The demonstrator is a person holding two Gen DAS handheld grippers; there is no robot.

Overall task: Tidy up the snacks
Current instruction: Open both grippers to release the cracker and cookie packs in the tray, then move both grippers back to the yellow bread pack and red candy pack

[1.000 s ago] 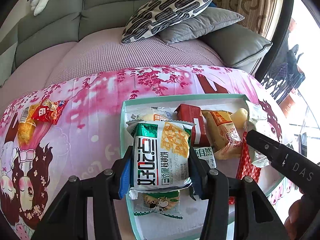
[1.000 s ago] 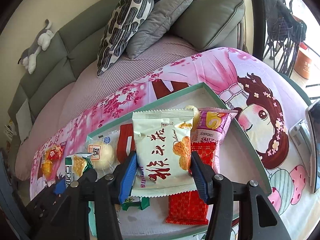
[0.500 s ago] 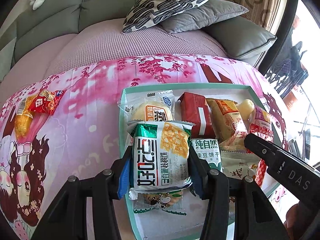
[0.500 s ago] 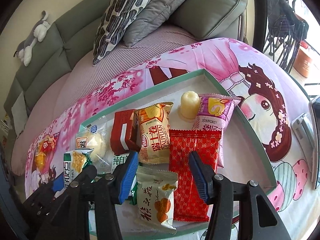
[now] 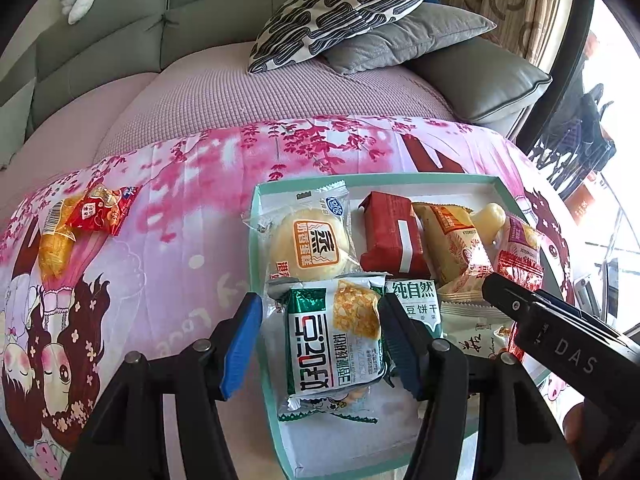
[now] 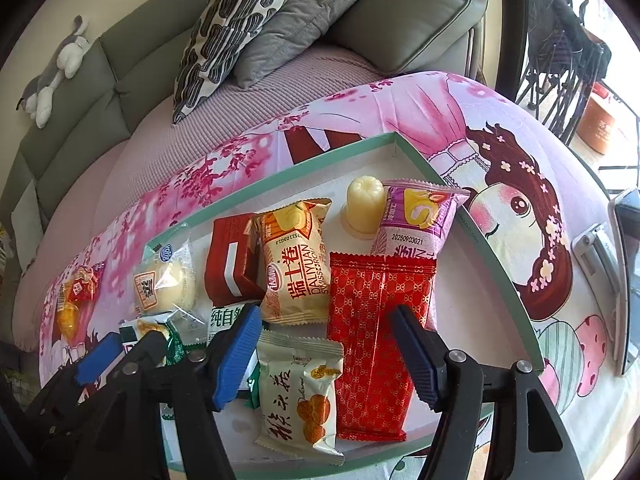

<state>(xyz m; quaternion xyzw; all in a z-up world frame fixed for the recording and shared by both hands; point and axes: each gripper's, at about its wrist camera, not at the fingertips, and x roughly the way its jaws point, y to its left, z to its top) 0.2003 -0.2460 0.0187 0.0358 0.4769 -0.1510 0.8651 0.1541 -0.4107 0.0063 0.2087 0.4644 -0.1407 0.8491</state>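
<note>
A grey-green sofa [image 5: 100, 40] with a patterned cushion [image 5: 344, 8] fills the upper part of both views; below it a surface under a pink cartoon cloth [image 5: 168, 240] carries a shallow tray with a mint-green rim [image 5: 256, 240].

In the left wrist view, the left hand-held gripper [image 5: 320, 344] enters from the bottom edge, angled steeply down over the tray's near left corner. Its jaws have just been opening; the green-and-white packet [image 5: 332, 340] lies between them, with a clear gap at the left pad while the right pad stands just beside the packet's edge. The packet's long axis runs up the frame, its print reading sideways. To the upper left, outside the tray, a small red packet [image 5: 100, 212] overlaps a yellow one [image 5: 56, 244].

In the right wrist view, the right hand-held gripper [image 6: 324, 352] likewise points down from the bottom edge; its jaws have just been opening and stand wide. A pale walnut-print packet [image 6: 300, 396] lies flat on the tray floor between them, long axis up the frame, touching neither pad.

The tray holds, left to right, a round bun in clear wrap [image 6: 164, 284], a dark red packet [image 6: 232, 264], a Swiss-roll packet [image 6: 296, 260], a long red foil packet [image 6: 376, 340], a pale jelly cup [image 6: 364, 204] and a purple packet [image 6: 416, 220].
</note>
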